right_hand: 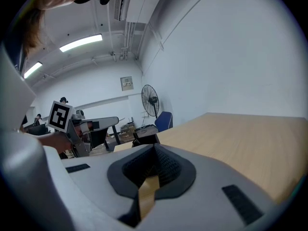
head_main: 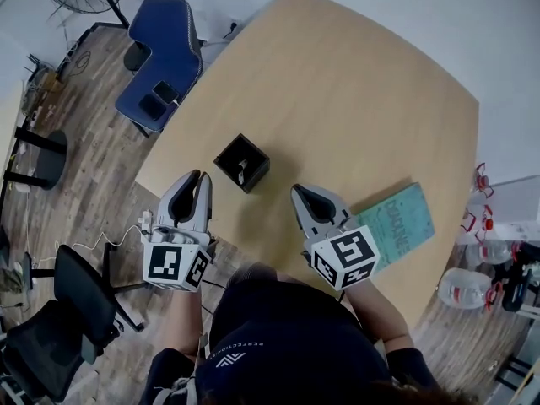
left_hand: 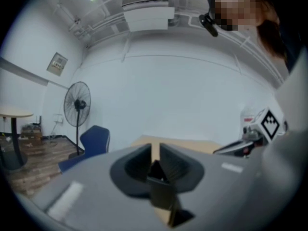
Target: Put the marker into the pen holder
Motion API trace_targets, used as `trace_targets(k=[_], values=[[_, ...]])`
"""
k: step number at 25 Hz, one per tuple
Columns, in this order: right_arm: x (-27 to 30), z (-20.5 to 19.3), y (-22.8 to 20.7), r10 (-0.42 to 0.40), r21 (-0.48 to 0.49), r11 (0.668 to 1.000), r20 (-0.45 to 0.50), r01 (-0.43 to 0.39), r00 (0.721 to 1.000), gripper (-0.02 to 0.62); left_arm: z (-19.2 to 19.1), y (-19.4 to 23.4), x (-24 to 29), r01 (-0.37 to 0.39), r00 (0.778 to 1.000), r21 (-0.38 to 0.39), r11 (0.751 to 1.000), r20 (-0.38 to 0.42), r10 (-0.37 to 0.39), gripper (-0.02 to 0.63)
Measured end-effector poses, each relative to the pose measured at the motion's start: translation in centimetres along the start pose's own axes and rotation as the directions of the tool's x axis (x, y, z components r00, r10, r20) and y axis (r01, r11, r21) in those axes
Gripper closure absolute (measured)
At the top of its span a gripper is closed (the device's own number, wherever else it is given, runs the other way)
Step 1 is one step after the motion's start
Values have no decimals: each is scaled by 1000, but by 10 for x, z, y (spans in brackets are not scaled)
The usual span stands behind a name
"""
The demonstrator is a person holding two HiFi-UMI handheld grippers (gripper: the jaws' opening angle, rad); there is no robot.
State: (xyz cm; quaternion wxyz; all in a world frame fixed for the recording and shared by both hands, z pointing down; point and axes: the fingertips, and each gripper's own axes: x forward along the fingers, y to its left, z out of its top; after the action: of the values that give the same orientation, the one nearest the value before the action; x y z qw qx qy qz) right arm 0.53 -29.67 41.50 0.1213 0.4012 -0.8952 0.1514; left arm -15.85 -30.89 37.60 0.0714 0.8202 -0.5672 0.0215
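The left tool (head_main: 200, 178) has its jaws drawn almost together, with only a slit between the pads and nothing held. The right tool (head_main: 302, 194) is closed and likewise empty. Both hover over the near edge of the table (head_main: 354, 99). The pen holder (head_main: 253, 169) stands just ahead, between the two tools and nearer the left one. A pale shaft, judged to be the marker (head_main: 240, 173), stands roughly upright inside the holder, so placement appears complete and no further grasp is indicated.
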Motion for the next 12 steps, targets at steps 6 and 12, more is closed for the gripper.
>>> trace_targets(k=[6, 12], values=[[-8, 6, 3, 10, -15, 1000, 26, -9, 1000, 592, -5, -2, -13, -33, 999, -26, 999, -14, 33, 566], [-8, 6, 4, 2, -21, 1000, 30, -2, 1000, 592, -8, -3, -23, -68, 997, -26, 997, -28, 67, 583]])
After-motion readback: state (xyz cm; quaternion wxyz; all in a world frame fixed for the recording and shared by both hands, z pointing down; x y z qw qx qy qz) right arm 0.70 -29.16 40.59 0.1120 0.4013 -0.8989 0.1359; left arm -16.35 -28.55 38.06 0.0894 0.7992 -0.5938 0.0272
